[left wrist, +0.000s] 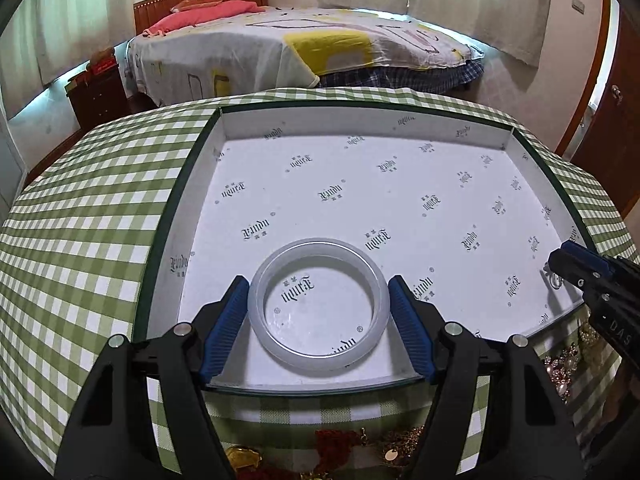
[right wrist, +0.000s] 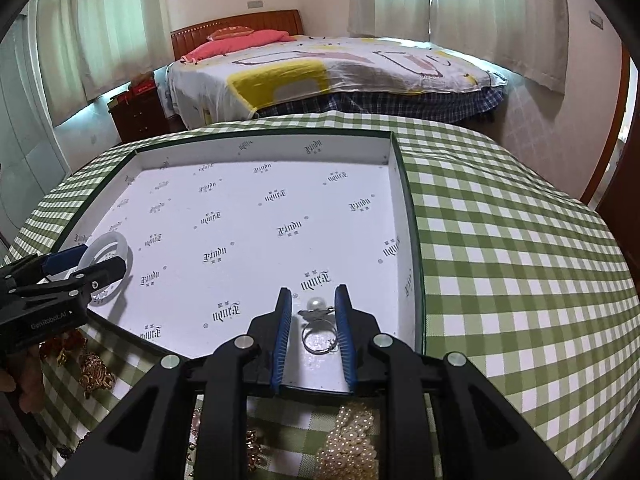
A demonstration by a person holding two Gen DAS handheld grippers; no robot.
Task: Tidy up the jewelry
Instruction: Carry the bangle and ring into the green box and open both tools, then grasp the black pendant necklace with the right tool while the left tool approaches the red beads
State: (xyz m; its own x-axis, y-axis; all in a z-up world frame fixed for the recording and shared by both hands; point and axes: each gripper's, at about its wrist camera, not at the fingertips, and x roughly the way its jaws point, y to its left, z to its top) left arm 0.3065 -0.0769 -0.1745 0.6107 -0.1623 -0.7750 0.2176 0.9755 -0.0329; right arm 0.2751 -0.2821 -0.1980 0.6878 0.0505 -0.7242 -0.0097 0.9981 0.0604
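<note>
A pale, translucent bangle [left wrist: 256,312] lies on the floor of a shallow white-lined box [left wrist: 360,125] with a dark green rim. My left gripper [left wrist: 318,284] is shut on it, a blue pad touching each side. The bangle [right wrist: 116,240] and left gripper [right wrist: 105,258] also show at the left of the right wrist view. A silver ring with a pearl [right wrist: 316,332] lies on the box floor near the front right corner, between the pads of my right gripper [right wrist: 313,291]. It rests against the right pad with a gap to the left one. The right gripper [left wrist: 560,255] shows at the right of the left wrist view.
The box [right wrist: 264,153] sits on a green checked tablecloth [right wrist: 500,240]. Loose jewelry lies in front of the box: gold and red pieces [left wrist: 340,444], a pearl strand [right wrist: 352,440], gold ornaments [right wrist: 94,372]. A bed [left wrist: 280,52] and a nightstand [left wrist: 98,96] stand behind.
</note>
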